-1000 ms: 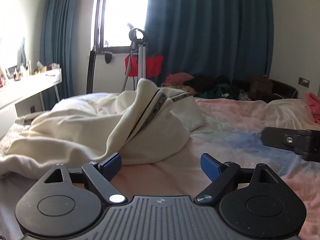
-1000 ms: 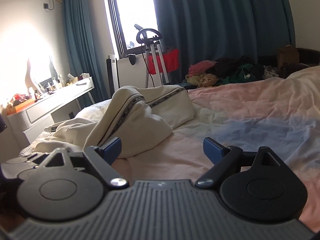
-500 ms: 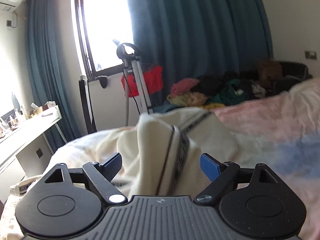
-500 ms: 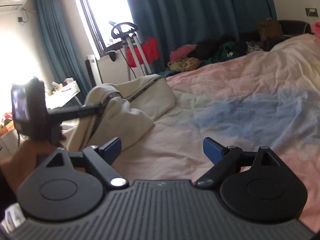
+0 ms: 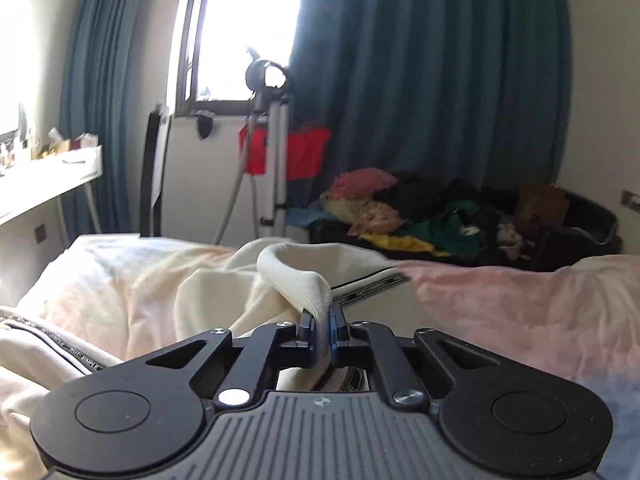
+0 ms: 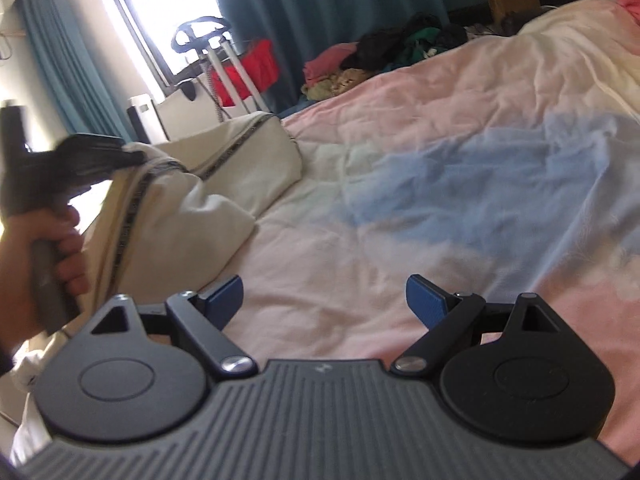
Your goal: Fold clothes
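Note:
A cream garment (image 5: 224, 292) with a dark patterned stripe lies crumpled on the bed. My left gripper (image 5: 320, 328) is shut on a raised fold of its ribbed edge. The right wrist view shows the garment (image 6: 208, 184) at the left and the left gripper (image 6: 136, 158) pinching its top, held by a hand. My right gripper (image 6: 324, 300) is open and empty, above bare bedding to the right of the garment.
The bed has a pink and blue duvet (image 6: 460, 168). A heap of mixed clothes (image 5: 420, 212) lies beyond the far edge. A tripod (image 5: 272, 152) stands by the window, a white desk (image 5: 44, 184) at the left.
My left gripper moved onto the raised fold and shut on it. My right gripper stayed open and swung to look further right across the bed.

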A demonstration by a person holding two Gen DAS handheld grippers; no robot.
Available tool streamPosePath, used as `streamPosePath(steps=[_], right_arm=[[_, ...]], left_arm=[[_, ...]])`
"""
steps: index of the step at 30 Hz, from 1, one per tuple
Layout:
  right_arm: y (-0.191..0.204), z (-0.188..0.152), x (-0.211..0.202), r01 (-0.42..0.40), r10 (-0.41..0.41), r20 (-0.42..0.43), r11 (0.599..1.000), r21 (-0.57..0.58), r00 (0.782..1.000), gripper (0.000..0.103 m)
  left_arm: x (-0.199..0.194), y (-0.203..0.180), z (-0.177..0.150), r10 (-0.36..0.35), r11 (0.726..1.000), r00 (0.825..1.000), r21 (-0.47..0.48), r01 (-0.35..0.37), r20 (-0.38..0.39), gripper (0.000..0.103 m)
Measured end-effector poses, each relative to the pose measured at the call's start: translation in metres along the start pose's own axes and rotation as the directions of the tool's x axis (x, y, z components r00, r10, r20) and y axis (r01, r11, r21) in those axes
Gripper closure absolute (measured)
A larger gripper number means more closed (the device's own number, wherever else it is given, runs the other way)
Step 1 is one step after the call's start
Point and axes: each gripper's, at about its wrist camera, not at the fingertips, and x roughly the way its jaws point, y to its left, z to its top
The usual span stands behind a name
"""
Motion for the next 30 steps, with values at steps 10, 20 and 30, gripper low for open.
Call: streamPosePath(steps=[10, 20, 30], right_arm=[[0.007, -0.002, -0.015, -0.033, 0.035, 0.037, 0.998, -0.050, 0.999, 0.013], [0.005, -0.012, -0.034, -0.091, 0.092, 0.020, 0.995, -0.027, 0.996, 0.013], [0.025, -0.012, -0.023, -0.156, 0.156, -0.030, 0.988, 0.005, 0.987, 0.030]], left_arm=[[-0.134, -0.030, -0.088, -0.154, 0.983, 0.987, 0.095, 0.158, -0.046, 0.097], [-0.151, -0.018, -0.130, -0.209, 0.975, 0.972, 0.049, 0.216, -0.110, 0.068], [-0.176, 0.004, -0.107, -0.236, 0.971, 0.972, -0.044, 0.236, -0.006, 0.040]])
